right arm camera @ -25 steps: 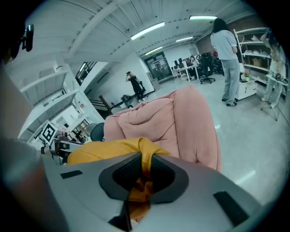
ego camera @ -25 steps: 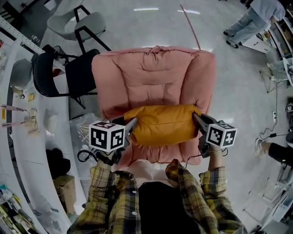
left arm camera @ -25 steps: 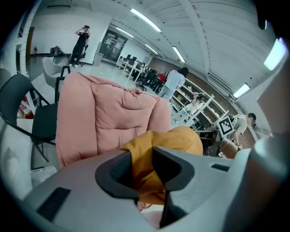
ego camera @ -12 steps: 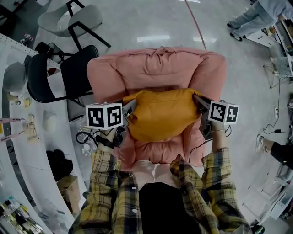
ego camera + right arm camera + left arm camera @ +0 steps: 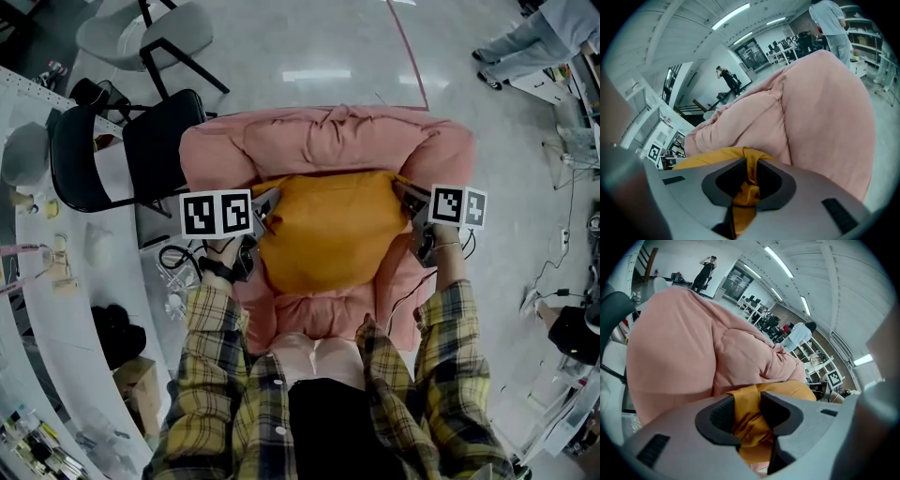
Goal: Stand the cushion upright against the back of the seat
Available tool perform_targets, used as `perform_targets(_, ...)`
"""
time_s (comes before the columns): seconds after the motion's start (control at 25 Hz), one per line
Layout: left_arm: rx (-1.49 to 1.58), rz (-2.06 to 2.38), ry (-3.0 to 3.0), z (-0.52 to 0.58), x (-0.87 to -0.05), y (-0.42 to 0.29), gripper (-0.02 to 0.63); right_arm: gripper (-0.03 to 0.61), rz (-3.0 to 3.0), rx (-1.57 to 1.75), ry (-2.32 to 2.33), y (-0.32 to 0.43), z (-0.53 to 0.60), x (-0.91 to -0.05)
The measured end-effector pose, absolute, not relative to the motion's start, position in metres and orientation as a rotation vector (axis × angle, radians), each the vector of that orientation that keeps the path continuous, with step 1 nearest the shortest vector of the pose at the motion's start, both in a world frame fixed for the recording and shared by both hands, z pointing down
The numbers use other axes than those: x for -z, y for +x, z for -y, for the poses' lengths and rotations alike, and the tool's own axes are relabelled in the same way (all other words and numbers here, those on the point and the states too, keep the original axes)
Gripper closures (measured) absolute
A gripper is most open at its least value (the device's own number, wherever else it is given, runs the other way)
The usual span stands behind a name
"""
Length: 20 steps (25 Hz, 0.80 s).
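1. Markings: black-and-white square marker patterns on the cube of the left gripper (image 5: 265,202) and of the right gripper (image 5: 405,192). No lettering on them could be read.
2. Mustard-yellow fabric cushion (image 5: 323,230): lay on the seat of the puffy pink padded armchair (image 5: 328,141), between the two armrests. Its far edge touched the foot of the backrest and its near edge pointed toward the person.
3. Left gripper: held the cushion's left corner. In the left gripper view a bunch of yellow fabric filled the moderate gap between the jaws and touched both pads. The jaws had just been opening.
4. Right gripper: closed to a narrow slit on a thin fold of the cushion's right corner, which was pinched between the pads in the right gripper view.
5. Operator: yellow-and-black plaid sleeves (image 5: 211,347) reached in from the near side of the armchair.
6. Surroundings, left: a black office chair (image 5: 122,155) stood just beside the armchair's armrest, with a grey chair (image 5: 141,33) beyond it. A curved white table (image 5: 37,309) carried small clutter too small to tell.
7. Surroundings, right: a standing person (image 5: 544,37) was well apart on the glossy floor.
8. Container: a brown cardboard box (image 5: 136,384) stood by the table; its contents could not be told.
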State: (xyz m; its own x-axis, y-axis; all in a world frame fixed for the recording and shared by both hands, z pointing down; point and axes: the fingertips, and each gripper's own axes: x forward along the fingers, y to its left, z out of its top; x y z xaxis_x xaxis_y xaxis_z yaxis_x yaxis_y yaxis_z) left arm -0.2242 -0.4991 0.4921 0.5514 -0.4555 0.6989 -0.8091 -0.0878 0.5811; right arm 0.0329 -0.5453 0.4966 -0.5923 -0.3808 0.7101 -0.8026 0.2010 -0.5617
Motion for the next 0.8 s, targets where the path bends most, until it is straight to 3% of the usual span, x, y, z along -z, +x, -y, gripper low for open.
perform_targets(0.28,-0.431,1.055,1.745,0.499,-0.484,-0.234,0.436,0.520,2.097,-1.514,1.076,0.033,0.544,-0.486)
perform_targets(0.48,-0.528,1.122,1.818,0.500,-0.470,-0.237,0.393,0.499,2.076,-1.393,1.146,0.045,0.535,-0.479)
perform_targets(0.8,-0.572,1.130,1.887,0.489,-0.448,-0.232,0.382,0.446,2.081,-1.141,1.283,0.064,0.527,-0.445)
